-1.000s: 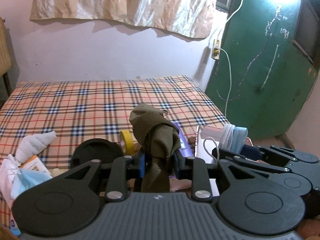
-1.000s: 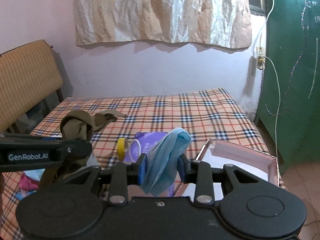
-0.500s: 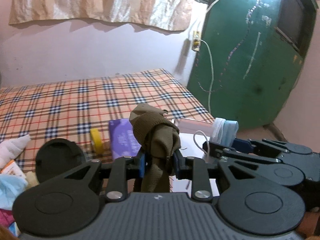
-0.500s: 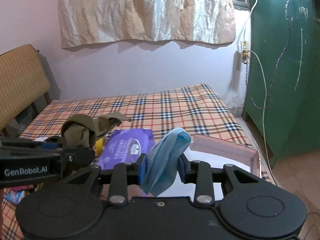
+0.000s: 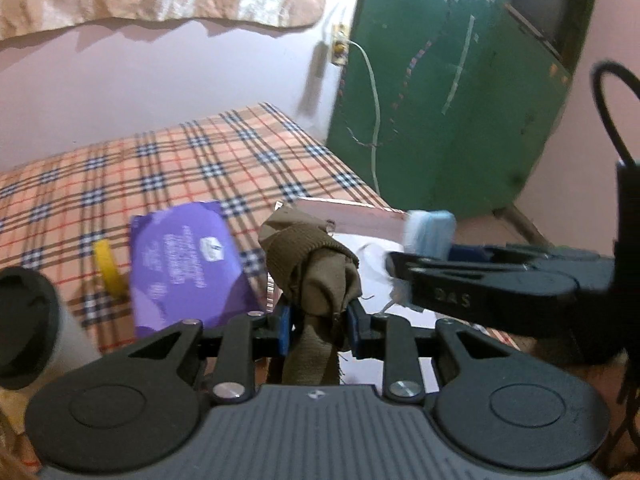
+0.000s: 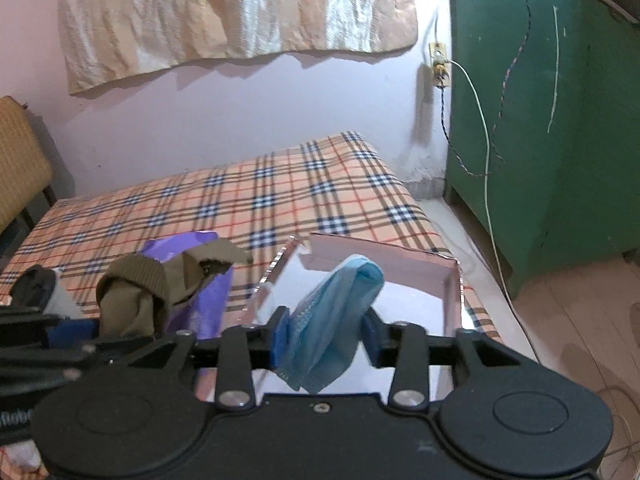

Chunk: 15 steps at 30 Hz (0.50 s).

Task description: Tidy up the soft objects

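Both grippers over pink box, soft items abt to drop.
L wrist: left gripper (image 5: pixel 318 314) clenched on olive sock (image 5: pixel 316 268), limp, light; pinch mid-bunch.
R wrist: right gripper (image 6: pixel 326 336) jaws opening, blue mask (image 6: pixel 336 312) between them, flimsy, above box (image 6: pixel 450 304).
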Each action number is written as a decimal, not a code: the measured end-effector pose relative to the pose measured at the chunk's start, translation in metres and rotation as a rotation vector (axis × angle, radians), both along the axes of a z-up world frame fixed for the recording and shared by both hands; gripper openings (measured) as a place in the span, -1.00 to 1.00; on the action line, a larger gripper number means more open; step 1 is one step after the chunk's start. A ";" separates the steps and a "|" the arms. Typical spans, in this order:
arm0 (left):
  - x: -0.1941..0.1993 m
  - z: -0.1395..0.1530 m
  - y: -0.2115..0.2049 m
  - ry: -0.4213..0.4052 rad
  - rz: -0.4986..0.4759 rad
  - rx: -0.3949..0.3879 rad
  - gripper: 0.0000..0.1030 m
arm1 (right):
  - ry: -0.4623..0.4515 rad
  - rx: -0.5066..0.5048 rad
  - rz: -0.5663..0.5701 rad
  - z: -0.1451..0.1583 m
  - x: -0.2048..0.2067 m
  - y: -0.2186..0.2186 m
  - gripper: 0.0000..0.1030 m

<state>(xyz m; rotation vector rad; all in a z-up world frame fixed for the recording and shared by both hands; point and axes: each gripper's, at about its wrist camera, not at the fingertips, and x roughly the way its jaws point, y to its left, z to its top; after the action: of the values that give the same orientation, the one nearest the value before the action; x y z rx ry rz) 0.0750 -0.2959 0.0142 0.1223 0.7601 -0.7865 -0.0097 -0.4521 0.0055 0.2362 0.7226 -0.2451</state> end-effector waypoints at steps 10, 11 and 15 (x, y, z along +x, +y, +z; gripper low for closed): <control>-0.002 -0.034 -0.026 0.083 -0.122 0.040 -0.21 | 0.001 -0.042 -0.145 -0.023 -0.014 -0.041 0.73; -0.002 -0.036 -0.026 0.086 -0.122 0.041 -0.21 | -0.010 -0.070 -0.181 -0.028 -0.018 -0.044 0.72; -0.001 -0.037 -0.022 0.086 -0.111 0.041 -0.21 | -0.025 -0.105 -0.207 -0.050 -0.024 -0.050 0.72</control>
<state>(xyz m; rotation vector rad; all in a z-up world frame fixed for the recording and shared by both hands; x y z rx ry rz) 0.0744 -0.3176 -0.0231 0.1691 0.8561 -0.8860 -0.0337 -0.5020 -0.0443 0.2140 0.6589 -0.4748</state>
